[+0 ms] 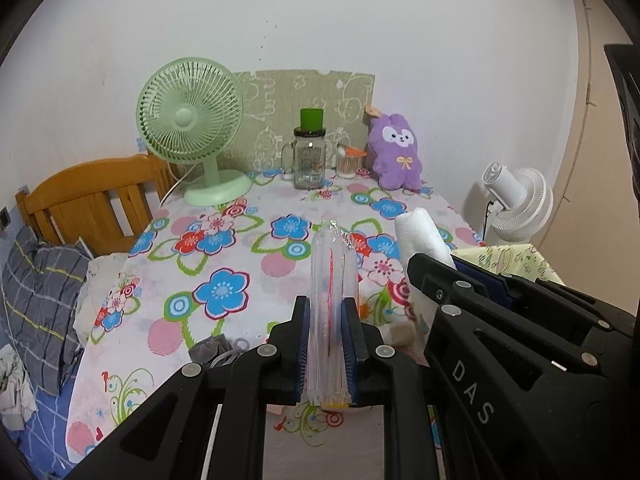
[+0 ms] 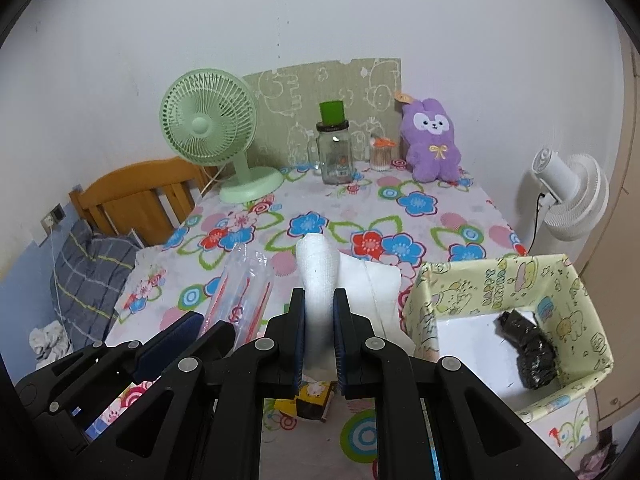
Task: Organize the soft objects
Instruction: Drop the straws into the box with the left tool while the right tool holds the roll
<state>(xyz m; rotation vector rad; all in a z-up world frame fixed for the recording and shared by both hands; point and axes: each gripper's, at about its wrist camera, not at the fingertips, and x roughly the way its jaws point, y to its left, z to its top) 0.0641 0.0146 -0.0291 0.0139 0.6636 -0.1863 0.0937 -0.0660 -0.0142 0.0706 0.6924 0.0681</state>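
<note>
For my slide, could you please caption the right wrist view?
Right gripper shut on white cloth, beside patterned yellow paper box.

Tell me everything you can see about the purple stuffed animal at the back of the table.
The purple plush toy sits upright at the far right of the flowered tablecloth, facing the camera. It looks like fuzzy fabric, with two ears, a white face patch with dark eyes, a yellow bow on its chest, and a tan tag on one ear. Nothing grips it.

Both views are evenly and softly lit, with no harsh shadows cast; the wall [image 1: 360,20] is rendered pale grey. Strong fisheye bending and black vignetting are seen from 10 to 2 o'clock, and slight blur is noted at the rims
</note>
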